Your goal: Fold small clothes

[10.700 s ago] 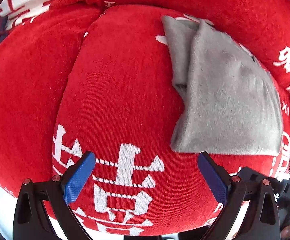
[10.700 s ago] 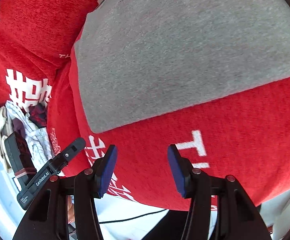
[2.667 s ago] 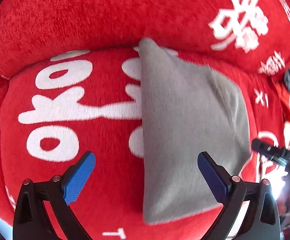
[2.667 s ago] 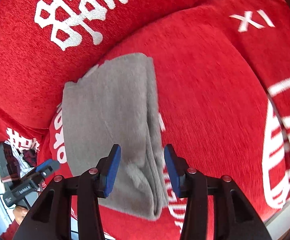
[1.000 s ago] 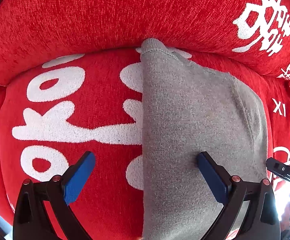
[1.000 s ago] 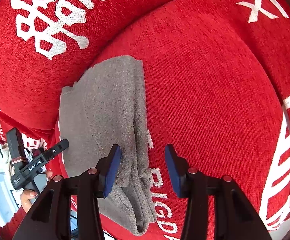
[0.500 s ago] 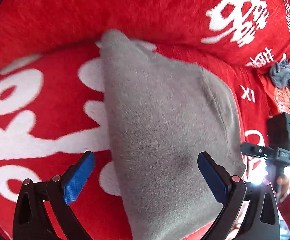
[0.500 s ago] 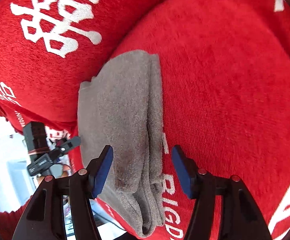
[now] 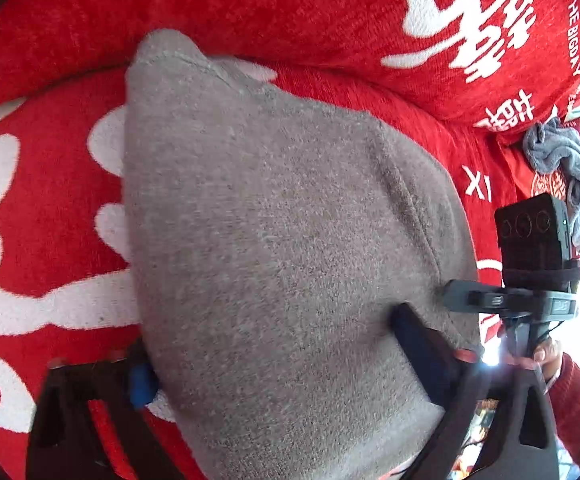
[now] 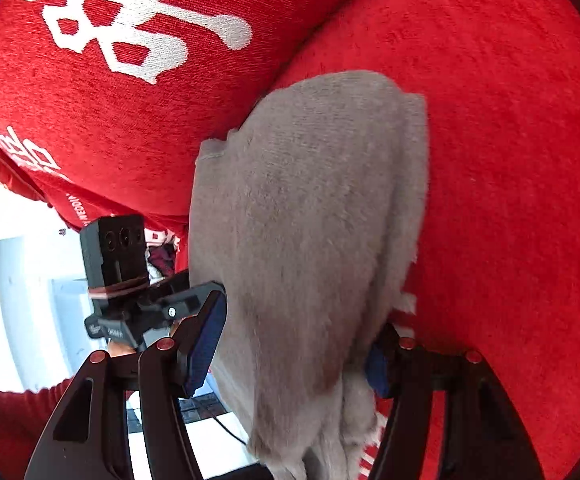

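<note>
We are seeing the folded grey garment [image 9: 282,248] lying on the red sofa cushion [image 9: 50,184]. The left gripper [image 9: 274,364] is straddling its near end, fingers wide; the right gripper [image 10: 294,344] is doing likewise. We cannot tell whether either is pinching.
</note>
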